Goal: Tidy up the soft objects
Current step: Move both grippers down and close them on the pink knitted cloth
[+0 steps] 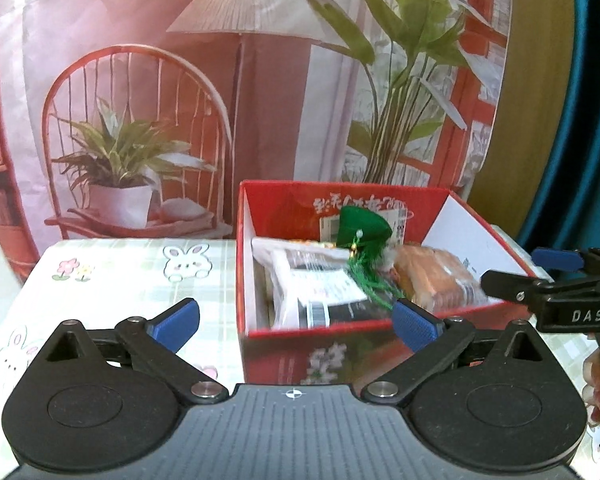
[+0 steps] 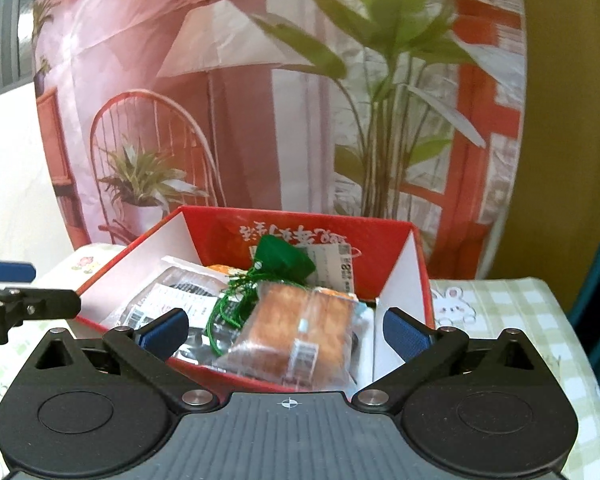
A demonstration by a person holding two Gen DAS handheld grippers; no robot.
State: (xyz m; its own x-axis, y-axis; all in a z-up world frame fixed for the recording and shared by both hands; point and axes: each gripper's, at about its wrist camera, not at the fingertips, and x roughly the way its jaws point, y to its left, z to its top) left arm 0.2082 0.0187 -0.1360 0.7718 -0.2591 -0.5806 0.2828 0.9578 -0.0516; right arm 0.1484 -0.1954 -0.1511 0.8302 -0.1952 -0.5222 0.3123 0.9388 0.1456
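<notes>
A red cardboard box stands on the table. Inside it lie a green pouch with a tassel, a wrapped brown bread, and a clear packet with a black-and-white label. My left gripper is open and empty in front of the box's near wall. My right gripper is open and empty just above the box's near rim, over the bread. The right gripper also shows at the left wrist view's right edge.
The table has a green checked cloth with bunny prints. A printed backdrop of a chair, lamp and plants hangs right behind the box. A hand holds the right gripper.
</notes>
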